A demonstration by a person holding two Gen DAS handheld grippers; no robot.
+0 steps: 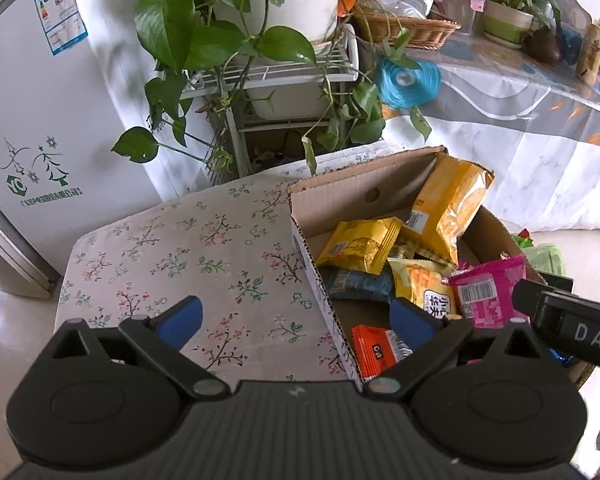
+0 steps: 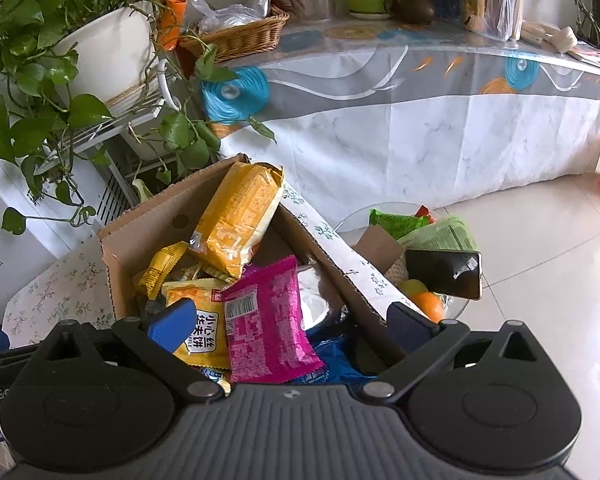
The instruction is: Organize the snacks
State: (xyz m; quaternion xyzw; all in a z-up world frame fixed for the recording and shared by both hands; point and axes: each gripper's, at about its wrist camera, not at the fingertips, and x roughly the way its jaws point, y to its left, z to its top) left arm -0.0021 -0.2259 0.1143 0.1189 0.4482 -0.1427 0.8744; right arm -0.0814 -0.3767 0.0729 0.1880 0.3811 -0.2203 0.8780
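Observation:
An open cardboard box (image 1: 380, 184) holds several snack packets: a big yellow one (image 1: 444, 204) leaning on the far wall, a small yellow one (image 1: 360, 244), an orange one (image 1: 374, 350) and a pink one (image 1: 484, 292). My left gripper (image 1: 296, 320) is open and straddles the box's left wall with nothing gripped. In the right wrist view my right gripper (image 2: 290, 324) is open over the box (image 2: 140, 232). The pink packet (image 2: 268, 320) lies loose between its fingers, on a yellow wafer packet (image 2: 200, 320) and a blue packet (image 2: 332, 360).
The box rests on a floral cloth (image 1: 180, 260). A leafy plant on a white rack (image 1: 228, 40) and a fridge (image 1: 32, 120) stand behind. A draped table (image 2: 420, 120) runs along the back. Right of the box a phone (image 2: 444, 272), green packets (image 2: 396, 222) and fruit (image 2: 430, 304) share a glass top.

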